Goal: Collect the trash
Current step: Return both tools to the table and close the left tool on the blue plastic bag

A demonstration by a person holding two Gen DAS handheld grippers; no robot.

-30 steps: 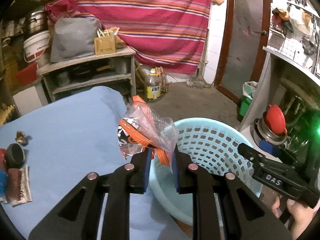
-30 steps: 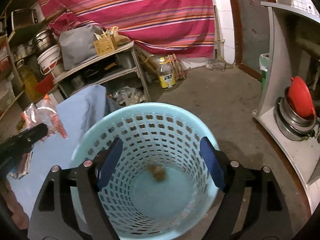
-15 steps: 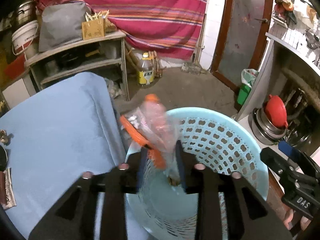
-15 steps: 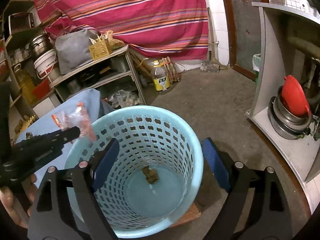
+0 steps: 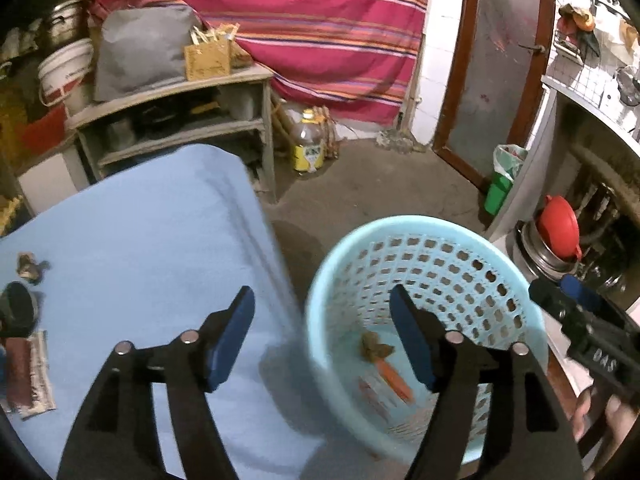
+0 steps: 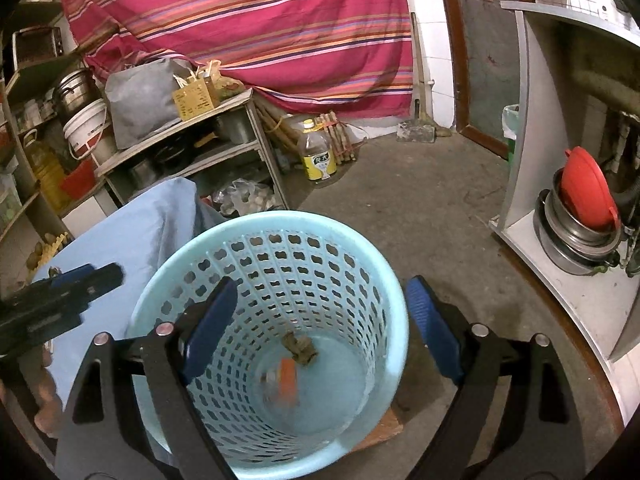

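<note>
A: What's the room like?

B: A cluttered store room: concrete floor, a striped red cloth [image 5: 320, 12] hung across the back wall, and a counter under a blue cloth [image 5: 132, 240].

A: And the left gripper [image 5: 322, 330]?

B: Its jaws have just been opening and now stand spread with nothing between them. One finger hangs over the counter's right edge, the other over the basket [image 5: 516, 280].

A: So where is the trash?

B: The orange and clear wrapper [image 6: 286, 376] lies blurred on the basket floor, just beside a crumpled brown scrap [image 6: 299, 347].

A: The right gripper [image 6: 322, 330]?

B: Also spread wide and empty, its fingers framing the basket mouth from above. The basket stands on the floor, against the counter's right edge.

A: Anything left on the counter?

B: At the left edge, a small brown scrap [image 5: 28, 267], a dark round thing [image 5: 16, 314] and a brownish cylinder lying on torn paper [image 5: 38, 384].

A: Further out?

B: A grey shelf unit [image 6: 192, 152] beyond the counter's far edge, carrying a grey bag [image 6: 140, 98] and a yellow box [image 6: 196, 98]; an oil bottle [image 6: 319, 157] on the floor near bundled sticks; stacked steel pots with a red lid [image 6: 586, 194] under a worktop at right.
</note>
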